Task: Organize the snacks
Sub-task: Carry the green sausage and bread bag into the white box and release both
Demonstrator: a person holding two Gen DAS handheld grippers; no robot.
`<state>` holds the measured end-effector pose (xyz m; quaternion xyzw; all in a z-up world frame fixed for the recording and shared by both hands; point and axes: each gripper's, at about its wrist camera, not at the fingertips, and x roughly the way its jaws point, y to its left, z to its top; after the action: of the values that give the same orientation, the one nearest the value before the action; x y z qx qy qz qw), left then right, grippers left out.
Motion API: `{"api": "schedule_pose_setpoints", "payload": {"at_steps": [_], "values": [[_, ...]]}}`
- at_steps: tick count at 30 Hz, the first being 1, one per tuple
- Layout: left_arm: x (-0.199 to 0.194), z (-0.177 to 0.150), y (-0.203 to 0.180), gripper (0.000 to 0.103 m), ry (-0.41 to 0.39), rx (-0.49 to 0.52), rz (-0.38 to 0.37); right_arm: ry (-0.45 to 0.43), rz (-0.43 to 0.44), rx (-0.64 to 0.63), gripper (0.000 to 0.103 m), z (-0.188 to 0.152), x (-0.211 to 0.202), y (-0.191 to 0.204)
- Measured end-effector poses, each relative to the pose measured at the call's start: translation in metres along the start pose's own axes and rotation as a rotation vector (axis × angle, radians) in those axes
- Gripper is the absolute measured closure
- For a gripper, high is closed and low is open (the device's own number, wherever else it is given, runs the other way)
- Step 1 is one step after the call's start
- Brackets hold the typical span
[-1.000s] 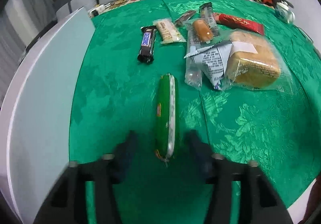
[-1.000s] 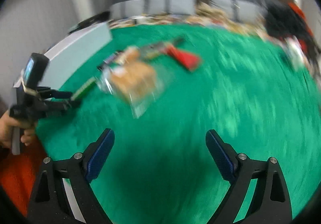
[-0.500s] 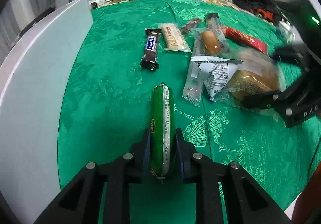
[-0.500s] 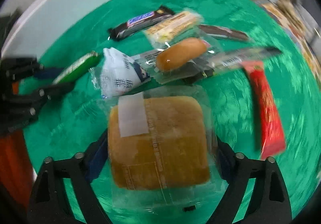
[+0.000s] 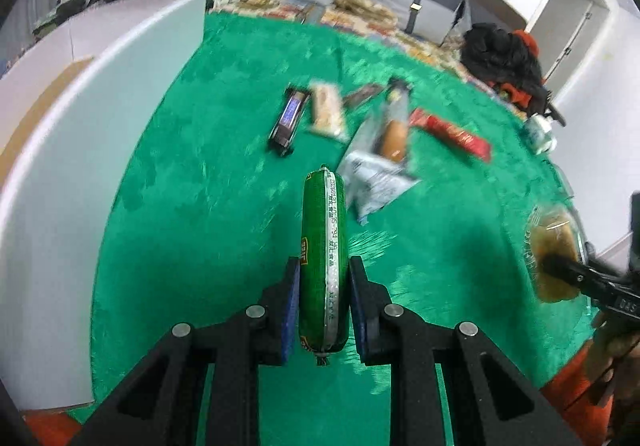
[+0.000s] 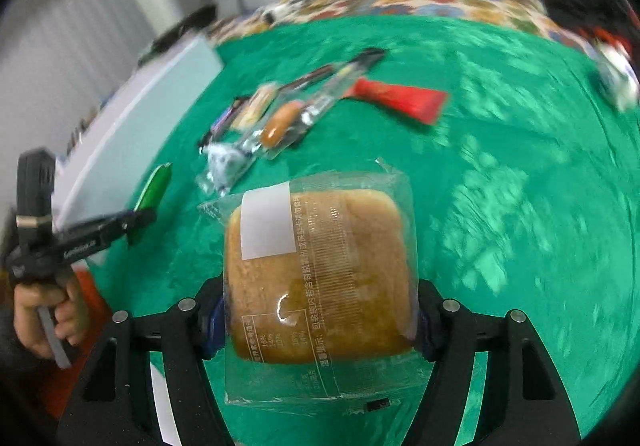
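Note:
My left gripper [image 5: 324,282] is shut on a green sausage stick [image 5: 323,258] and holds it above the green tablecloth [image 5: 200,206]. My right gripper [image 6: 318,310] is shut on a clear-wrapped bread loaf [image 6: 316,274], lifted off the cloth; it also shows at the right edge of the left wrist view [image 5: 554,258]. On the cloth lie a Snickers bar [image 5: 290,118], a beige cracker pack [image 5: 328,112], a wrapped hot-dog bun [image 5: 394,134], a white crumpled packet [image 5: 374,186] and a red packet [image 5: 452,132].
A white board [image 5: 80,150] borders the cloth on the left. A dark thin packet [image 5: 362,94] lies behind the crackers. Black and red clothing [image 5: 504,58] and a white cup [image 5: 540,130] sit at the far right. Grey cushions line the back.
My left gripper closed on the green sausage and raised it. My right gripper came over the bread loaf, closed on it and lifted it to the right, away from the pile.

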<state>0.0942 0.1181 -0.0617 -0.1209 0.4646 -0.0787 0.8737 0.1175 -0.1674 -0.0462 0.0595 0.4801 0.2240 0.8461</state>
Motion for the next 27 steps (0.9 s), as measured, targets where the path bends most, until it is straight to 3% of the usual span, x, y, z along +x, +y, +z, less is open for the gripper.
{"api": "schedule_pose_setpoints", "payload": {"at_steps": [2,4,7,12,18,23,27], "values": [[-0.018,0.005,-0.001,0.081,-0.033,-0.013,-0.028,-0.032,0.090,0.161,0.030,-0.004,-0.012,-0.017],[-0.034,0.011,0.001,0.081,-0.063,-0.031,-0.047,-0.051,0.120,0.256,0.030,-0.009,-0.019,-0.027],[-0.064,0.019,0.011,0.081,-0.113,-0.062,-0.071,-0.073,0.073,0.252,0.030,-0.008,-0.024,-0.022],[-0.120,0.038,0.048,0.081,-0.199,-0.108,-0.065,-0.099,0.125,0.211,0.030,0.001,-0.048,0.007],[-0.168,0.059,0.117,0.081,-0.269,-0.131,0.060,-0.127,0.271,0.078,0.030,0.047,-0.054,0.101],[-0.177,0.069,0.185,0.081,-0.253,-0.209,0.148,-0.108,0.397,-0.057,0.030,0.094,-0.028,0.208],[-0.170,0.069,0.232,0.081,-0.228,-0.254,0.233,-0.091,0.436,-0.171,0.030,0.128,0.002,0.297]]}}
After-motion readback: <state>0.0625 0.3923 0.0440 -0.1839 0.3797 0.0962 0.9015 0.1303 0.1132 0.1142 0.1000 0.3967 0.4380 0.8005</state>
